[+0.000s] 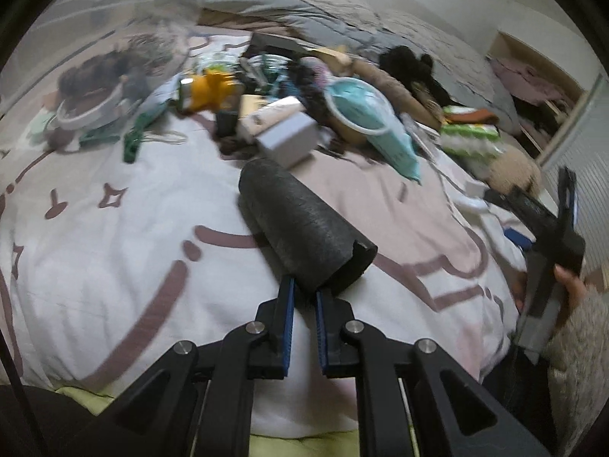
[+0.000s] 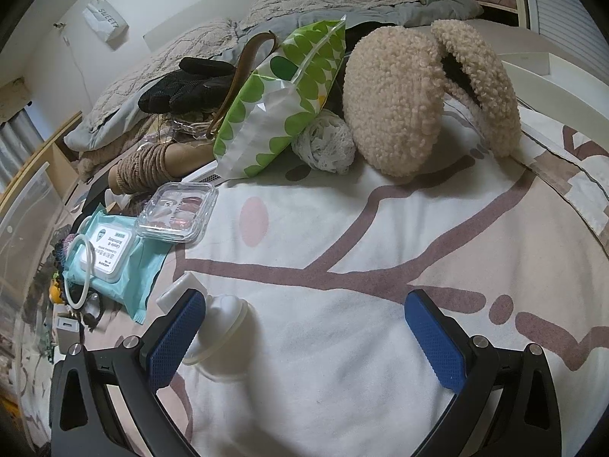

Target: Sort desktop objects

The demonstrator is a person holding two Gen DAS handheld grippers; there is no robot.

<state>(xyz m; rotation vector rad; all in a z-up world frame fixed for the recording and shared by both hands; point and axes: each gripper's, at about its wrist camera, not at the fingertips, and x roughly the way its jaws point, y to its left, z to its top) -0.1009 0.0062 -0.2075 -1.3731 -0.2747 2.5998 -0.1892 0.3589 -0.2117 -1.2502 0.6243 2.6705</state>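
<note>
While the left gripper [image 1: 304, 291] hangs over a bed [image 1: 114, 236] with a white and pink patterned cover, its jaws are clamped on the near end of a dark grey foam tube [image 1: 300, 232], which points away over the cover. To the right of the tube, a hand [image 1: 567, 285] in a fluffy sleeve [image 1: 582, 342] holds the right gripper [image 2: 304, 337]. Seen from its own camera, that gripper's jaws stand wide apart with nothing between them, and a white bottle [image 2: 224, 323] lies just beside the left pad [image 2: 175, 335].

Beyond the tube's far end sits a small grey box [image 1: 289, 141], with a cream tube [image 1: 266, 114] beside it. To the right of the box lie a teal wipes pack [image 1: 380, 133] and a white ring [image 1: 357, 106]. Left of the box are a yellow toy [image 1: 209, 89] and green clips [image 1: 133, 137], then a round white tub [image 1: 91, 114] farther left.

Farther right of the wipes pack, a green and white bag [image 2: 281, 95], a clear case [image 2: 179, 209], a white lace ball [image 2: 327, 144] and beige fleecy earmuffs [image 2: 399, 95] rest on the cover. Behind all this lie a black glove [image 2: 186, 85] and a grey quilt [image 1: 304, 3].
</note>
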